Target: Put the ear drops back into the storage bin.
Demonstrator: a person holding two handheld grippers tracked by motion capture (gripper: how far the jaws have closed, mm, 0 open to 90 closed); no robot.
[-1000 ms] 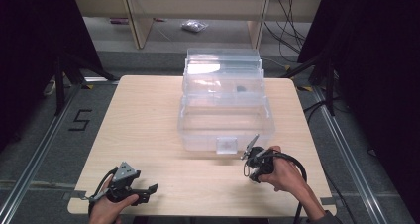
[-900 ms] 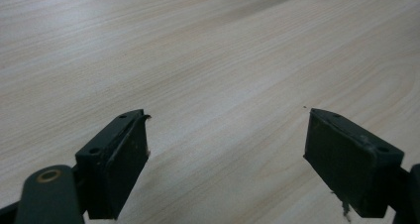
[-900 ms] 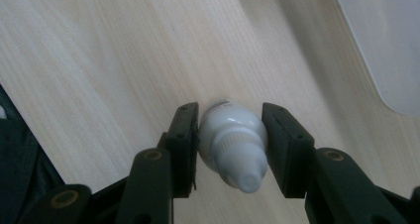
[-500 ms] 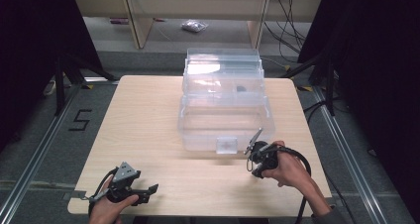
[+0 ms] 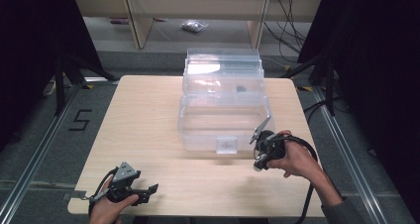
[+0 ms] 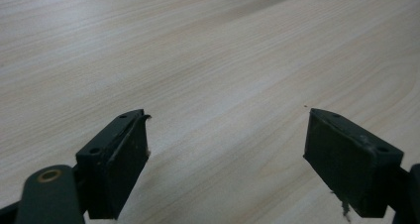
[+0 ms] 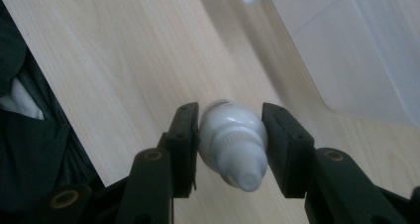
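A clear plastic storage box point(image 5: 222, 102) stands in the middle of the table point(image 5: 143, 115), tiered in steps with a small latch tab at its near wall; a small dark object shows through its upper part, too small to make out. Beyond the table's far edge a crumpled clear bag point(image 5: 193, 26) lies on the floor near pale shelf uprights, and cables hang at the right.

The table is pale wood laminate with fine straight grain. The box walls are thin, glossy and see-through, with rounded corners.

The right gripper point(image 7: 230, 140) is clamped on a small white bottle point(image 7: 232, 140), smooth and rounded, with a ribbed collar and a blunt nozzle tip pointing back toward the camera. In the high view the right gripper point(image 5: 262, 152) sits just beside the box's near right corner, above the tabletop, hand wrapped round it from the right.

The left gripper point(image 5: 146, 189) rests low at the table's near left edge, well apart from the box, its jaws spread wide over bare wood with nothing between them
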